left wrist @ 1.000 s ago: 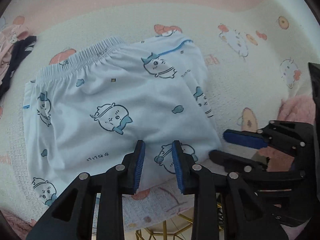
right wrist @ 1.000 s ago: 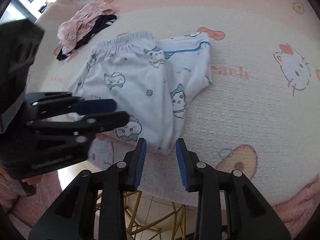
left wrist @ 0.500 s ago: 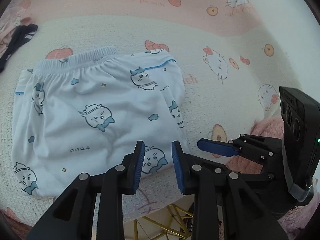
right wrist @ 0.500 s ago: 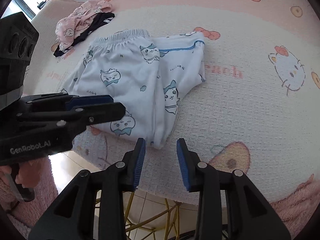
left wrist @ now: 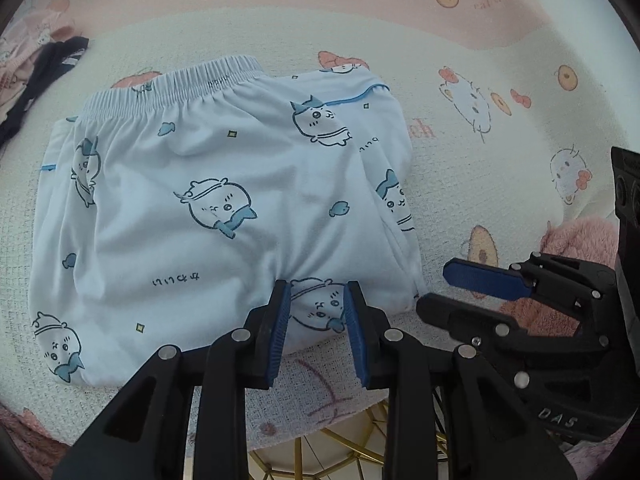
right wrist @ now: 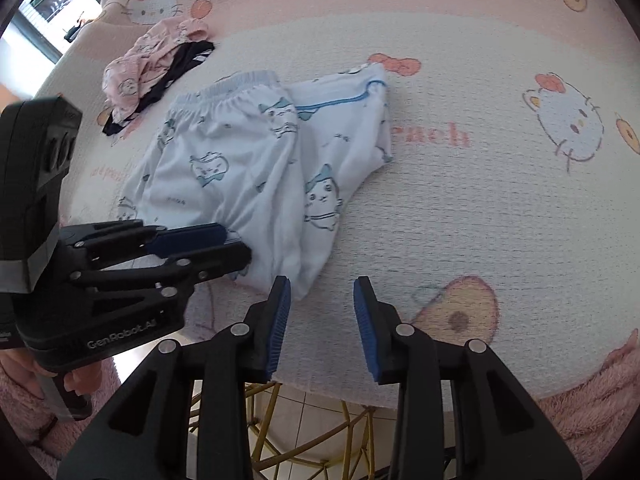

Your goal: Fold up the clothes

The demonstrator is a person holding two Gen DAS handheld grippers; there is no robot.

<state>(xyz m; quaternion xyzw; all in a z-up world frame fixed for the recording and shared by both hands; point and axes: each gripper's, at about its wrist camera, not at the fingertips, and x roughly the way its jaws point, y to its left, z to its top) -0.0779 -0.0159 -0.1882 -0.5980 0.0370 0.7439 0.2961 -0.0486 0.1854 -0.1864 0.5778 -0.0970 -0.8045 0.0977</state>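
Observation:
Light blue shorts point(left wrist: 224, 208) printed with cartoon animals lie folded flat on a pink cartoon-cat blanket point(left wrist: 500, 60), elastic waistband at the far side. My left gripper point(left wrist: 318, 296) hovers open over the shorts' near edge, a printed animal showing between its pads. In the right wrist view the shorts point(right wrist: 248, 168) lie left of centre, and the left gripper point(right wrist: 236, 246) reaches in from the left over their near edge. My right gripper point(right wrist: 322, 296) is open above bare blanket, just right of the shorts' near corner, nothing between its fingers. The left wrist view shows the right gripper point(left wrist: 436, 288) beside that corner.
A crumpled pile of pink and dark clothes point(right wrist: 156, 68) lies at the far left of the blanket. The table's near edge runs just under both grippers, with gold wire legs point(right wrist: 276, 420) and tiled floor below. A fluffy pink sleeve point(left wrist: 576, 248) shows behind the right gripper.
Both grippers hold much the same spot at the shorts' near edge; the views drew back slightly and came close again. The right jaws stand a little wider than before.

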